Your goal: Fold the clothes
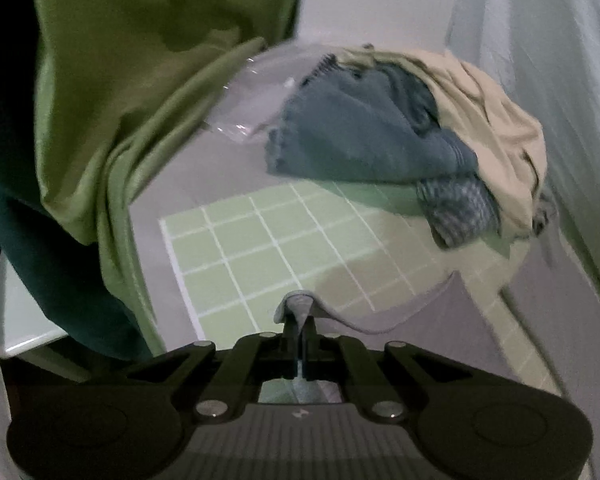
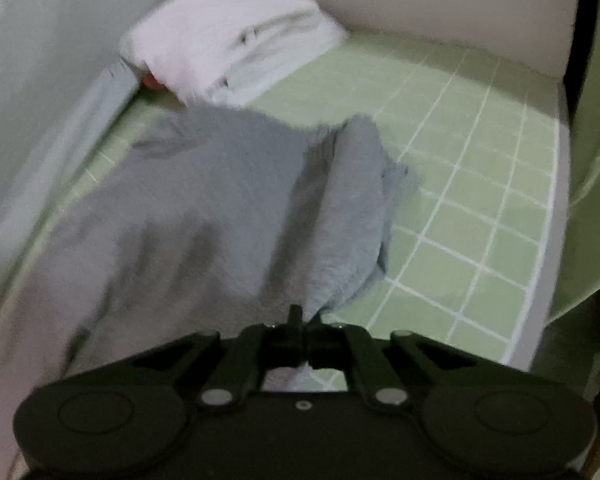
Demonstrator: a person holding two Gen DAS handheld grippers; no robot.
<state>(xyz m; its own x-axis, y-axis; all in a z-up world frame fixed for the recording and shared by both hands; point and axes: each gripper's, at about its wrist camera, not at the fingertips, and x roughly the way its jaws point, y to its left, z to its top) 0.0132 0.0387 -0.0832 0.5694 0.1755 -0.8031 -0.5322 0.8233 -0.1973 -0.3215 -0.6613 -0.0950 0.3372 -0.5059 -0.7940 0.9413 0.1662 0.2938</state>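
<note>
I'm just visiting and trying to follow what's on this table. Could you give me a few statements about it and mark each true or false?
1. The left gripper is shut on an edge of the grey cloth. True.
2. The right gripper hangs open above bare table. False: it is shut on the grey cloth.
3. A white folded stack lies beyond the grey cloth. True.
4. The mat is red with no pattern. False: it is green with a white grid.
5. The pile of clothes in the left view includes a beige garment. True.
</note>
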